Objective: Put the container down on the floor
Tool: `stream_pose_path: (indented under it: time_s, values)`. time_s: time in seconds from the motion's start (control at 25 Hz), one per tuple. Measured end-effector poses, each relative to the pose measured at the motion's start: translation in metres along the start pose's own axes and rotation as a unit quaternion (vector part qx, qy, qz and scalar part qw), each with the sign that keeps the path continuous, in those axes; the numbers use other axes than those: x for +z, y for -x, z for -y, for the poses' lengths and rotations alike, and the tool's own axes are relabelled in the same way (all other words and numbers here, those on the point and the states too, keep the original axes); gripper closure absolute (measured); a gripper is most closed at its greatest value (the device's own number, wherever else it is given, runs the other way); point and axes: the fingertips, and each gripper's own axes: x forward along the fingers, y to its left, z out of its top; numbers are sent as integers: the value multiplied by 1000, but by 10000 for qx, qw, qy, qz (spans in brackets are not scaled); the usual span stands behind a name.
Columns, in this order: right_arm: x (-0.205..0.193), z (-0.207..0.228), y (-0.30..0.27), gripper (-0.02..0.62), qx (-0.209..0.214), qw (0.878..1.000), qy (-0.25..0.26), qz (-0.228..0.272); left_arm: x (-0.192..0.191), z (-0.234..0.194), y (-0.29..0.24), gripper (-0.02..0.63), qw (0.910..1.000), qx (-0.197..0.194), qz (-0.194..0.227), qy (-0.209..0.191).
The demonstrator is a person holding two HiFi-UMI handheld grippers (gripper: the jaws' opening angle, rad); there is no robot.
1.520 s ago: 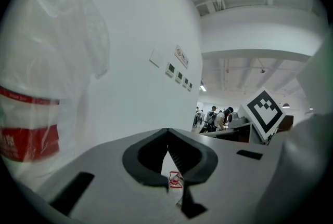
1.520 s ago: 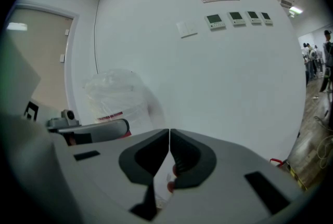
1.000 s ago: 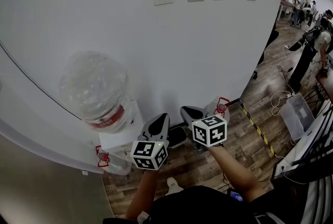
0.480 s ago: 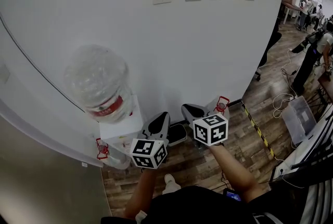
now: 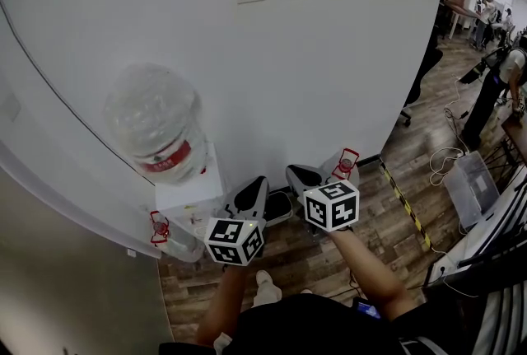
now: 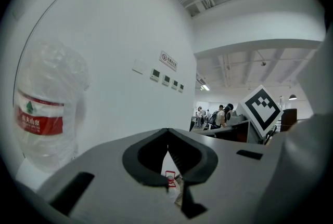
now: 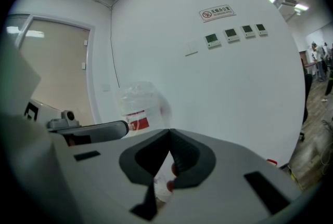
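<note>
Nearest, in front of the body: left gripper [image 6: 167, 130] and right gripper [image 7: 169, 131], side by side, both with jaws pressed together, nothing pinched between them.

Under them, wooden floor [image 5: 329, 263]. On it, just left of the dispenser [image 5: 188, 201], a clear jug [image 5: 173, 243] with red handle. By the wall [image 5: 346, 65] on the right, beyond the right gripper, a second jug [image 5: 344, 165] of the same kind.

Farther, against the wall, the dispenser itself, with a big clear bottle [image 5: 156, 127] standing neck-down on top, red label [image 5: 171, 159] round it. Seems almost empty, but hard to tell.

Not sure which of these is meant as the container. If a jug, then lying on the floor already. If the bottle, then up on the dispenser, well above the floor, apart from both grippers.

Possible trouble, as a judgement:
- For the bottle: round, smooth and thin-walled, so easy to slip from between two narrow grippers and drop. Possible spill from the open neck if some water is left. Possible tipping of the dispenser from a sideways pull.
- For either jug: light and close to the feet, so easy to knock over.
</note>
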Motion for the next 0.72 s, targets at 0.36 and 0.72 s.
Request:
stream_pose_path:
  time_s: [0.36,0.72]
  values:
    - [-3,4,16,565,16,10000,-47,54,4,8,4,589,9999,94,52,-68]
    - [-2,5,18,565,63,9999,-75,70,2,17,0,589,9999,59,9,-153]
